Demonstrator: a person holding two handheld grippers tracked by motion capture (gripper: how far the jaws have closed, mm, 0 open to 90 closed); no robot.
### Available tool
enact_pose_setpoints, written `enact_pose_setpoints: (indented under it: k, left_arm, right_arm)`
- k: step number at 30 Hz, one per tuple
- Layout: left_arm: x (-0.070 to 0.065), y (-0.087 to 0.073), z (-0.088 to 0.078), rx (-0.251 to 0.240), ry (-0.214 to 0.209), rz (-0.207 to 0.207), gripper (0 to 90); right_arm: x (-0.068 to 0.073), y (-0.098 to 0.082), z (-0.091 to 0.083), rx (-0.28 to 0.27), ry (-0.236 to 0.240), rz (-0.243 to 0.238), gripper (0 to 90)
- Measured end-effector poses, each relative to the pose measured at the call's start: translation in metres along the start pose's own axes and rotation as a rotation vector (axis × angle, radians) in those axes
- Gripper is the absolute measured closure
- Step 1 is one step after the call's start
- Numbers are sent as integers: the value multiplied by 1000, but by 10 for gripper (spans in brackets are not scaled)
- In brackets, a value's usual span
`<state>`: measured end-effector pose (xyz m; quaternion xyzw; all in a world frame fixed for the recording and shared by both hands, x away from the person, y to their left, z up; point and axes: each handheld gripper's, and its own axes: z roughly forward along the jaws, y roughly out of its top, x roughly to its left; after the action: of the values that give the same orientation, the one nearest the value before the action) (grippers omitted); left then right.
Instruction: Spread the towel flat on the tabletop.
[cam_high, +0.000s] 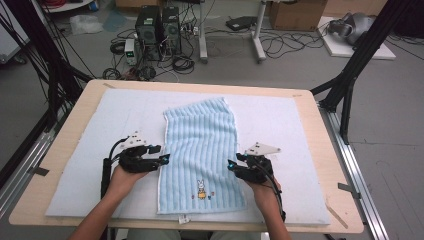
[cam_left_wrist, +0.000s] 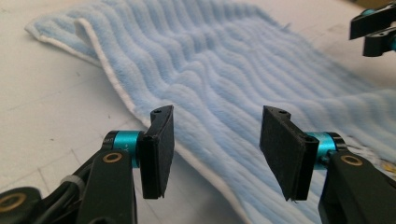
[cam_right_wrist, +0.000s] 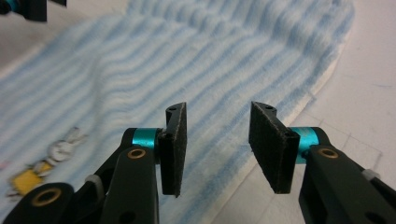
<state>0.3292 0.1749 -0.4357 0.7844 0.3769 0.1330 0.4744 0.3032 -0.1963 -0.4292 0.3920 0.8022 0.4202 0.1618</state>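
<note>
Round-cornered pale wooden table (cam_high: 65, 150), topped by a white padded mat (cam_high: 280, 120) with loads of bare room either side. Laid flat mid-mat: ribbed fluffy light-blue towel (cam_high: 200, 150), white-trimmed edges, tiny bunny patch (cam_high: 201, 190). Flanking its long edges, left gripper (cam_high: 164, 159) and right gripper (cam_high: 232, 165), jaws parted, gripping nothing.

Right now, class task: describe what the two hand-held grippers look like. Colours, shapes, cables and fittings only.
The left gripper and right gripper are black, each with two flat, rectangular black fingers on teal collars. Brass-coloured rivets mark the linkage arms. Each carries a grey three-cornered plate on top and trails a black cable along the forearm. No sleeves are visible on the forearms.
</note>
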Motion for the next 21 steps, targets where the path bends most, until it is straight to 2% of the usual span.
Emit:
enact_pose_setpoints:
  k: [3, 4, 5, 6, 7, 8, 9, 11, 13, 18, 21]
  left_arm:
    - [0, -4, 11, 58, 8, 19, 467]
    - [-1, -6, 14, 81, -3, 32, 479]
    - [-2, -9, 16, 102, -12, 44, 529]
    - [-5, -9, 16, 102, 11, 69, 592]
    - [-8, -10, 15, 108, -8, 96, 655]
    - [-11, -11, 15, 108, -25, 121, 794]
    - [-14, -12, 13, 114, -30, 138, 838]
    - [-18, -15, 9, 126, -79, 118, 855]
    - [-21, -19, 2, 137, -107, 118, 856]
    - [-29, -29, -16, 160, -171, 132, 856]
    - [-33, -33, -23, 175, -207, 146, 857]
  right_arm:
    - [3, -3, 13, 61, 2, -23, 617]
    - [5, -4, 16, 92, 2, -44, 648]
    - [7, -5, 19, 127, -1, -59, 671]
    - [8, -6, 19, 117, 5, -62, 732]
    - [8, -7, 18, 120, 15, -59, 784]
    - [8, -7, 17, 126, 24, -55, 833]
    - [8, -7, 16, 133, 44, -59, 868]
    - [12, -9, 12, 144, 64, -85, 871]
    - [15, -12, 7, 157, 92, -103, 872]
    - [24, -22, -9, 183, 152, -103, 872]
    - [34, -30, -19, 196, 179, -122, 872]
